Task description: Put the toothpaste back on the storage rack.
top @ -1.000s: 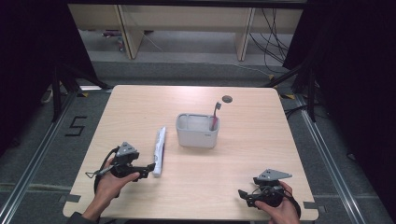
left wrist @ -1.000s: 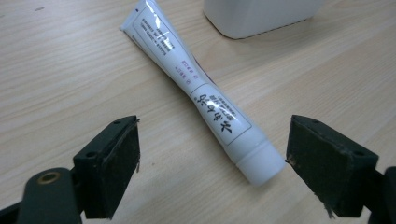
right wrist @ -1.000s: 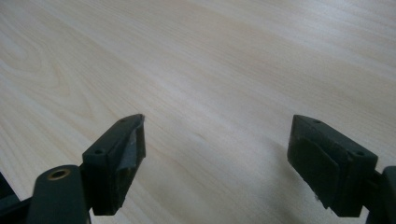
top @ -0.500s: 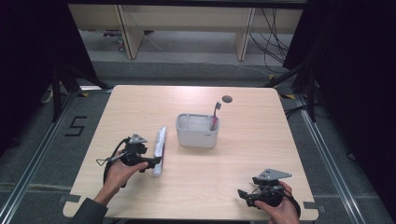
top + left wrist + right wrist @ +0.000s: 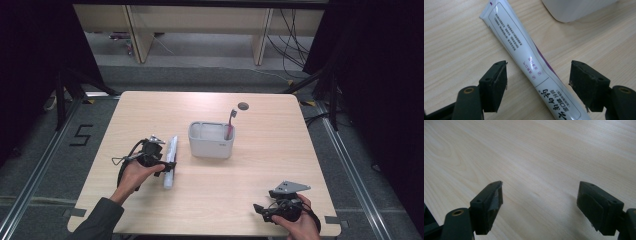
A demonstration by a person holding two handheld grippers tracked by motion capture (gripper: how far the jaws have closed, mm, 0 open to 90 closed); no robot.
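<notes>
A white toothpaste tube (image 5: 171,159) lies flat on the wooden table (image 5: 280,150), left of a pale rectangular tub (image 5: 211,141). A red-handled toothbrush (image 5: 231,121) stands in the tub's right end. My left gripper (image 5: 166,166) straddles the tube's near half. In the left gripper view the tube (image 5: 516,42) runs diagonally between the jaws of the left gripper (image 5: 537,75). The jaws have just been closing, and a gap still shows on each side of the tube. My right gripper (image 5: 259,209) rests at the front right, and the right gripper (image 5: 540,195) stands open over bare wood.
A small dark round hole (image 5: 243,105) sits in the table behind the tub. A corner of the tub (image 5: 576,8) is at the top of the left gripper view. Dark floor and metal rails surround the table, with shelving legs beyond its far edge.
My left hand has moved right and forward until its jaws sit over the tube, and the jaws have narrowed. The right hand has stayed put.
</notes>
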